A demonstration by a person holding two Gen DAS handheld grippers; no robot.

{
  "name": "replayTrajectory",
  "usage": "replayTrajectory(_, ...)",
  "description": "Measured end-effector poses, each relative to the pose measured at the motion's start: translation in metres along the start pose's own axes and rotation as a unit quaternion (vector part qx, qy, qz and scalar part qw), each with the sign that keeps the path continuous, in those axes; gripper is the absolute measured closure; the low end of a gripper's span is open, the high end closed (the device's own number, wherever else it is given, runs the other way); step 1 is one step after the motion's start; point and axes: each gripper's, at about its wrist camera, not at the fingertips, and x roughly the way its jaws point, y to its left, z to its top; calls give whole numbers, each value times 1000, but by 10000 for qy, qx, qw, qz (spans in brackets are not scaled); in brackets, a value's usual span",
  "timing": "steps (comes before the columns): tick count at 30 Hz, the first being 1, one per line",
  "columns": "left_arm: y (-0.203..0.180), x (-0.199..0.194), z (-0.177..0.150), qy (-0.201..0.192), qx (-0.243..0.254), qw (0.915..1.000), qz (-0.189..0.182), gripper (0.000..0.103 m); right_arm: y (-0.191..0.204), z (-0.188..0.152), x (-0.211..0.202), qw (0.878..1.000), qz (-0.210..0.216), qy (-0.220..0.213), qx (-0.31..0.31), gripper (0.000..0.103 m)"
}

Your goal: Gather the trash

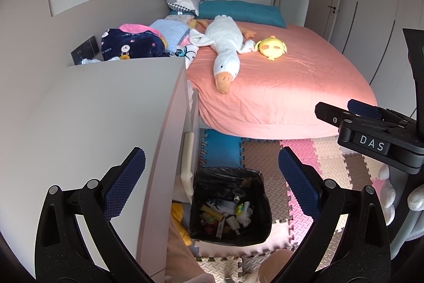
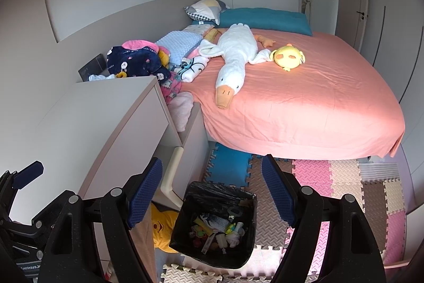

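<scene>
both claws, left claw and right claw, gape empty, angled downward.

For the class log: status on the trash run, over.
Left gripper open, empty. Right gripper open, empty. Trash bin on the floor mats below, black liner, part full. Nothing in the way.
</scene>
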Motion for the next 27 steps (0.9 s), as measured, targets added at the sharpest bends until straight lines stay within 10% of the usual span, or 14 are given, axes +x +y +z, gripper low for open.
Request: replayTrajectory(27, -12, 3, 1, 86, 245, 9996, -57, 6, -10, 0, -1, 10000, -37, 1, 0, 25)
